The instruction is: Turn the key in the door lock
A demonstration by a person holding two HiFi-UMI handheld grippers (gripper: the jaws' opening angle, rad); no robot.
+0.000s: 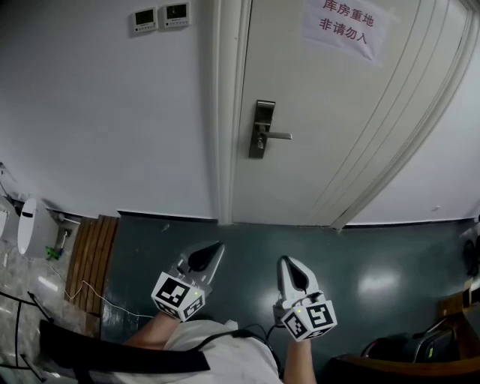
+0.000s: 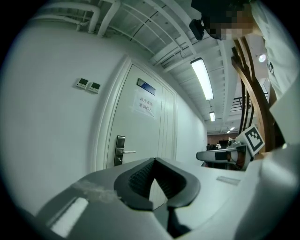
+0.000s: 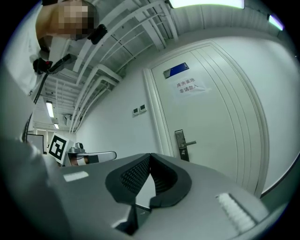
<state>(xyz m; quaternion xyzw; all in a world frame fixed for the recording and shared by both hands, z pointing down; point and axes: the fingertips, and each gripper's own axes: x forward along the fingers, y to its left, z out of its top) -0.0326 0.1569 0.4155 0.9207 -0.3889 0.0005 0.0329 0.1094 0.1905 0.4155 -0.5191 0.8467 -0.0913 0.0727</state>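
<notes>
The lock plate (image 1: 262, 129) is showing too small to tell whether a key is sitting in it. The top edge is cutting off the door's paper notice (image 1: 345, 26); the wall panels (image 1: 160, 17) are displaying unreadably small.

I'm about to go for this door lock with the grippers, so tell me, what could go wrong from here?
1. The left gripper and right gripper are both shut, empty and well short of the door. Jaws that reach the lock plate shut would probably just bump it.
2. No key can be made out from here, so the aim may be off.
3. The lever handle sticks out from the plate and could snag a jaw.
</notes>
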